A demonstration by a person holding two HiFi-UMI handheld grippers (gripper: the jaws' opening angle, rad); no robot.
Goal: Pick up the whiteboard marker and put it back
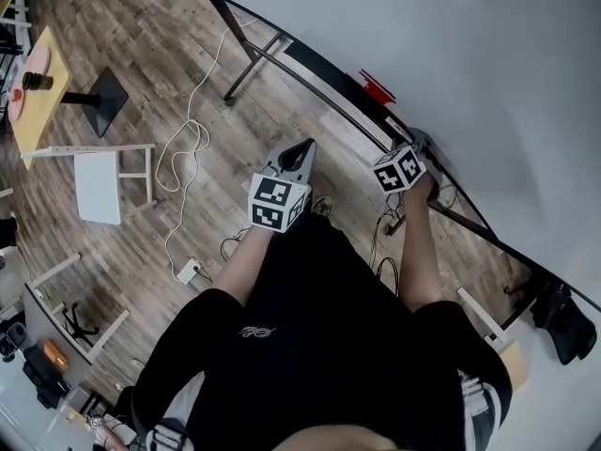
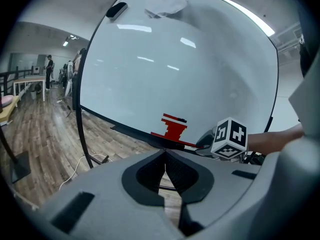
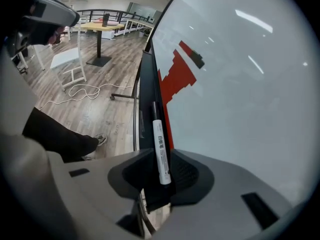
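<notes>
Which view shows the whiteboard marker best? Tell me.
The right gripper view: the white-barrelled, black-capped whiteboard marker lies along the black tray, between the right gripper's open fingers. The head view and left gripper view don't show it clearly.

- One whiteboard (image 2: 190, 74).
- One marker (image 3: 160, 149).
- Two hand-held grippers: the left hand-held gripper (image 2: 165, 156) and the right hand-held gripper (image 3: 161, 159).
- One red shape (image 3: 177, 76) on the whiteboard.
- One white chair (image 1: 99, 186), far left.
- One wooden bench (image 1: 38, 97), far left.
- One white cable (image 1: 188, 148) on the floor (image 1: 141, 26).
</notes>
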